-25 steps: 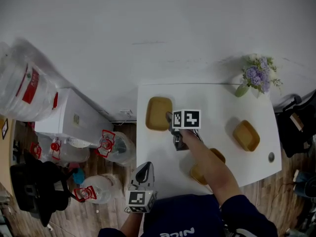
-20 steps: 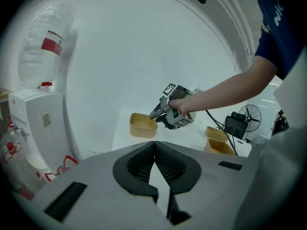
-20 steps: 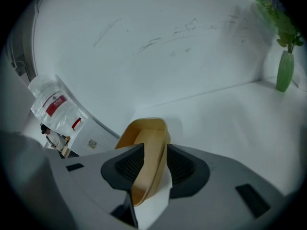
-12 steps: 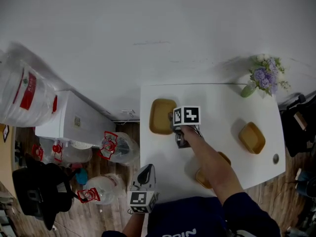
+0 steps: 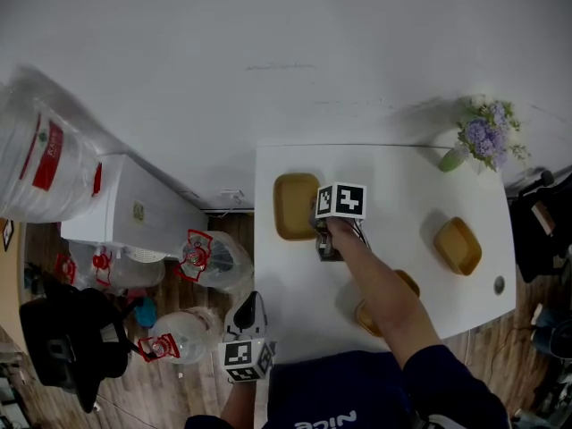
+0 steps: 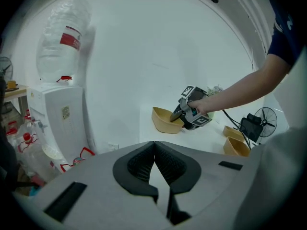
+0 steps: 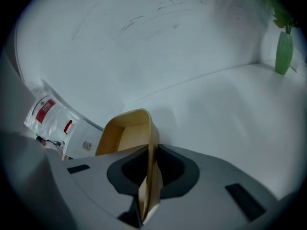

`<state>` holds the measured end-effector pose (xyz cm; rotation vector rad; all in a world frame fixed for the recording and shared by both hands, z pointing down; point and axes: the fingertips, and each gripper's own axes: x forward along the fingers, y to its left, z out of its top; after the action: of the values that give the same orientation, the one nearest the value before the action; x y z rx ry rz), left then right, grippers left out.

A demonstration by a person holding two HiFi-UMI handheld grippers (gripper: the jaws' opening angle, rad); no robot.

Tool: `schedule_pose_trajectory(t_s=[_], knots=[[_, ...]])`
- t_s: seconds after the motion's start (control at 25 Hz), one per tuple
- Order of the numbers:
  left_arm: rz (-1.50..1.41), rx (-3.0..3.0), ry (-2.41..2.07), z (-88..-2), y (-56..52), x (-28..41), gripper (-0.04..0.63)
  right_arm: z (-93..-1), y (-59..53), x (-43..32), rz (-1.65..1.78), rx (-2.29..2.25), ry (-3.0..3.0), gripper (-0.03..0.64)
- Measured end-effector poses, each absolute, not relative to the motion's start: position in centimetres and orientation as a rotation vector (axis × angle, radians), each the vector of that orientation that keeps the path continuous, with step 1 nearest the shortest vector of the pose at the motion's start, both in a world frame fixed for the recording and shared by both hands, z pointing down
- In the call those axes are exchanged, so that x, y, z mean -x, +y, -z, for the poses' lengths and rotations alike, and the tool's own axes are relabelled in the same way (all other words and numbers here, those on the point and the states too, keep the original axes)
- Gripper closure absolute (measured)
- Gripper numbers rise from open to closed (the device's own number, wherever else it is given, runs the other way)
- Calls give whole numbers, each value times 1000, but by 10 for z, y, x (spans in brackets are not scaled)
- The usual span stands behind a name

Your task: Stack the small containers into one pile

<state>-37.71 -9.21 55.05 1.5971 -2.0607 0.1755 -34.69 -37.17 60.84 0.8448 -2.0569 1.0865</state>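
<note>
Three tan containers stand apart on the white table (image 5: 393,177): one at the back left (image 5: 296,206), one at the right (image 5: 458,245), and one near the front (image 5: 365,316), partly hidden under the person's forearm. My right gripper (image 5: 315,224) is at the back-left container's right wall; its jaws are closing, and that thin wall (image 7: 152,152) is pinched upright between the pads. The left gripper view shows the same container (image 6: 164,120) with the right gripper (image 6: 178,115) on its rim. My left gripper (image 5: 249,300) hangs off the table's front-left corner, shut and empty (image 6: 154,145).
A vase of purple flowers (image 5: 483,137) stands at the table's back right corner; its green vase (image 7: 284,51) shows in the right gripper view. A water dispenser (image 5: 134,213) and several water bottles (image 5: 210,259) sit on the floor to the left. A small round object (image 5: 499,284) lies near the table's right edge.
The right gripper stayed at the back-left container's right wall and its jaws closed on it. The left gripper drifted slightly towards the person.
</note>
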Motion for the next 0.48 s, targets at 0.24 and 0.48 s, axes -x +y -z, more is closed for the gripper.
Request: schedule_pose_trajectory(t_s=[0.24,0.48], knots=[[-175,-1607,-2049,-553,-88,374,575,-588,-374,348,-1115,-867,-2110,557],[-138,-1672,-2047,-541,-96,358,575,-554,-380,335,-1155,-905,-2166,558]])
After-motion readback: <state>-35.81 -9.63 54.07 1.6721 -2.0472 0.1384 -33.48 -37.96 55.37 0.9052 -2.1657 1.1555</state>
